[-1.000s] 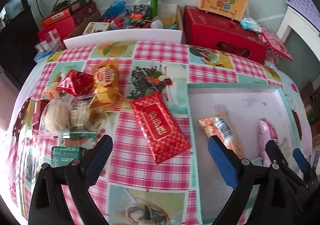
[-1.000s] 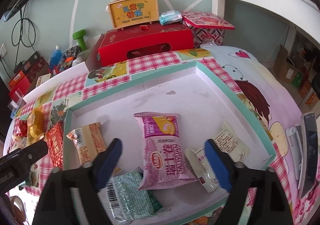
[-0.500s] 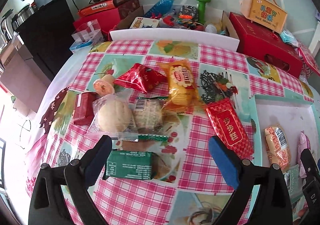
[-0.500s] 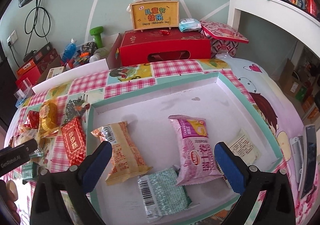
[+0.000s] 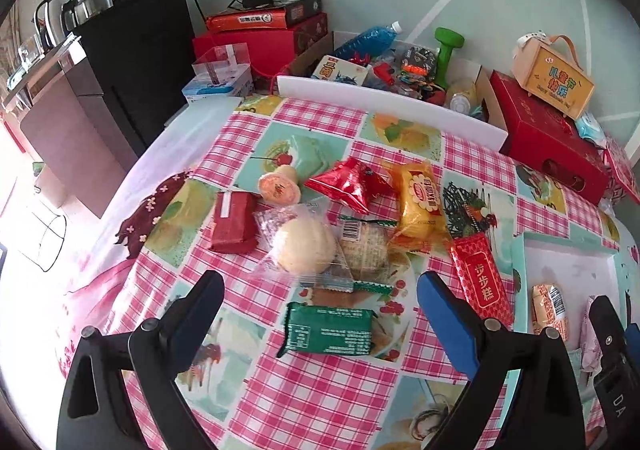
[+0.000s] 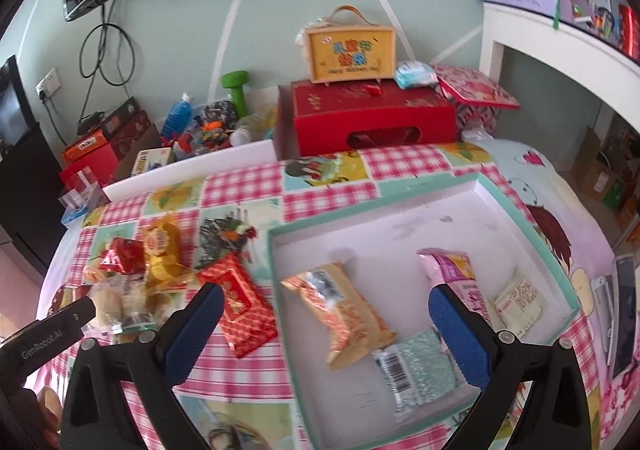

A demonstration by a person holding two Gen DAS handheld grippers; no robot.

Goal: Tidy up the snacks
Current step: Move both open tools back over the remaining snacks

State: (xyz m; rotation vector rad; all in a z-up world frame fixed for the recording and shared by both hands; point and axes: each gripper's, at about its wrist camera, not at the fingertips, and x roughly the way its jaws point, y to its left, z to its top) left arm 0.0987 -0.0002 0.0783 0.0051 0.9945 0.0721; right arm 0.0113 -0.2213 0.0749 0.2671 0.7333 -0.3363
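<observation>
Both grippers are spread wide with nothing between their fingers. Left gripper (image 5: pixel 320 310) hovers over the snack pile on the checked bench (image 5: pixel 320 402); the green packet (image 5: pixel 330 328) lies just ahead between its fingers, long axis crosswise. Beyond it sit a clear-wrapped bun (image 5: pixel 302 246), a dark red block (image 5: pixel 232 223), a jelly cup (image 5: pixel 278 187), a shiny red pouch (image 5: pixel 350 183) and a yellow packet (image 5: pixel 420 205) running away from the camera. A red sachet (image 5: pixel 480 280) lies lengthwise beside the tray.

Right gripper (image 6: pixel 324 330) hangs over the teal-rimmed tray (image 6: pixel 400 193), above an orange packet (image 6: pixel 344 310) lying diagonally, a pale green packet (image 6: pixel 420 368), a pink packet (image 6: pixel 452 270) and a white sachet (image 6: pixel 518 304). Only this view shows the tray's contents fully; only the left view shows the green packet and the red block. A red box (image 6: pixel 372 121) stands behind the bench.
</observation>
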